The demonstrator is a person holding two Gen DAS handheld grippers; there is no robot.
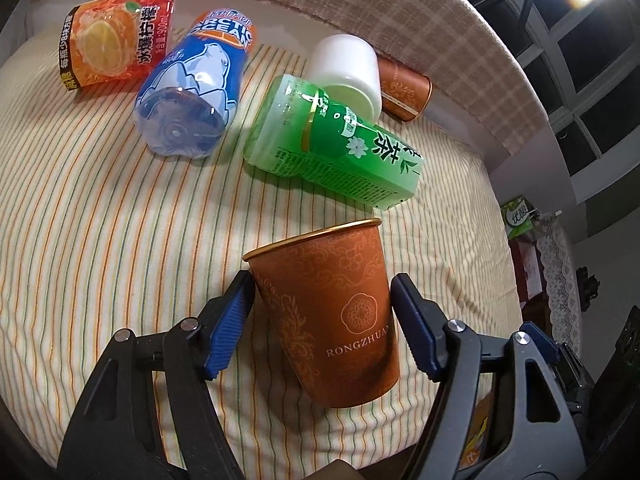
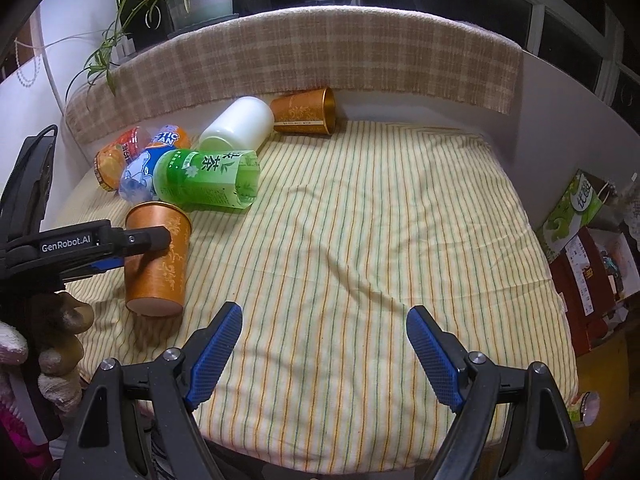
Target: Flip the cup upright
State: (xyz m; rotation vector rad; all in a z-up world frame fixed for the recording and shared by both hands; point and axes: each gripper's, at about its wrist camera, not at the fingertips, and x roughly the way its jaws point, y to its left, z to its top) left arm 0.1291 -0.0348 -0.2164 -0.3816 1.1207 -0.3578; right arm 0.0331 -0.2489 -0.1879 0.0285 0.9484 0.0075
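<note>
My left tool (image 1: 322, 312) grips the orange cup (image 1: 332, 316), tilted over the striped cloth (image 2: 360, 220). Just beyond lie a green bottle (image 1: 332, 148) and a white jar (image 1: 346, 68). My right tool (image 2: 324, 356) hangs released, near.

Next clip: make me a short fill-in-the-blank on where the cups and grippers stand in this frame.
1. The orange paper cup between the left gripper fingers stands with its rim pointing ____.
2. The second orange cup by the plaid backrest lies on its ____.
3. The right gripper holds ____.
4. The white cup rests against the ____ tea bottle.

Missing words: up; side; nothing; green
</note>
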